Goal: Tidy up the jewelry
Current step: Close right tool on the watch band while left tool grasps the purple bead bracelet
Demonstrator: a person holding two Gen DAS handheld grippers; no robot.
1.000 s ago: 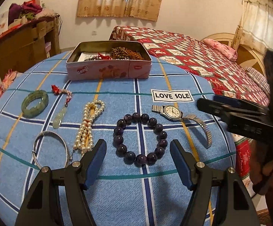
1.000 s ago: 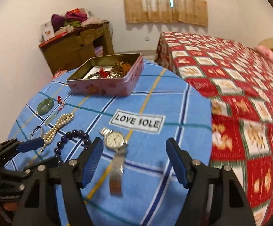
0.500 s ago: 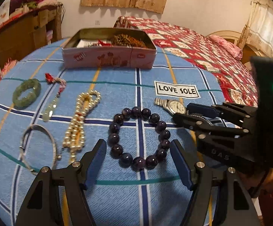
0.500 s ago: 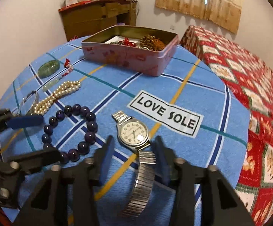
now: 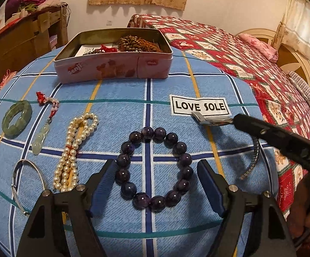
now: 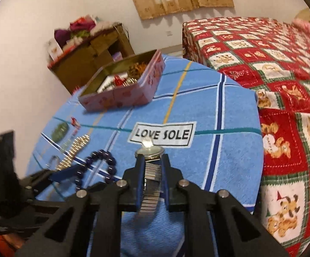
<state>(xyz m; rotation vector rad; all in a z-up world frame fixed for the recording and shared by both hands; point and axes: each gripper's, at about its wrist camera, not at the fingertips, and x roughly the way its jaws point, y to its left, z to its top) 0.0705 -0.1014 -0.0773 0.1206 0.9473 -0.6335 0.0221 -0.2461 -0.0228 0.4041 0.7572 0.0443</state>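
Note:
A silver watch (image 6: 150,151) with a metal stretch strap (image 5: 250,165) is pinched at the strap beside its case in my right gripper (image 6: 152,157), whose jaws are closing on it. The watch tilts off the cloth and its strap end hangs free. In the left wrist view my right gripper (image 5: 234,120) reaches in from the right. My left gripper (image 5: 156,167) hovers low over a dark purple bead bracelet (image 5: 148,132). Its jaws are opening, the near half of the ring lies between them, and the pads are clear of the beads.
A pink tin (image 5: 112,68) with beads and a red tassel stands at the back of the blue checked cloth. On the left lie a pearl necklace (image 5: 78,141), a jade pendant (image 5: 40,139), a jade bangle (image 5: 15,118) and a silver bangle (image 5: 29,184). A bed (image 6: 272,64) lies right.
My right gripper has closed on the watch and tipped it up off the cloth. My left gripper has moved forward and lower over the purple bracelet, its jaws a little wider.

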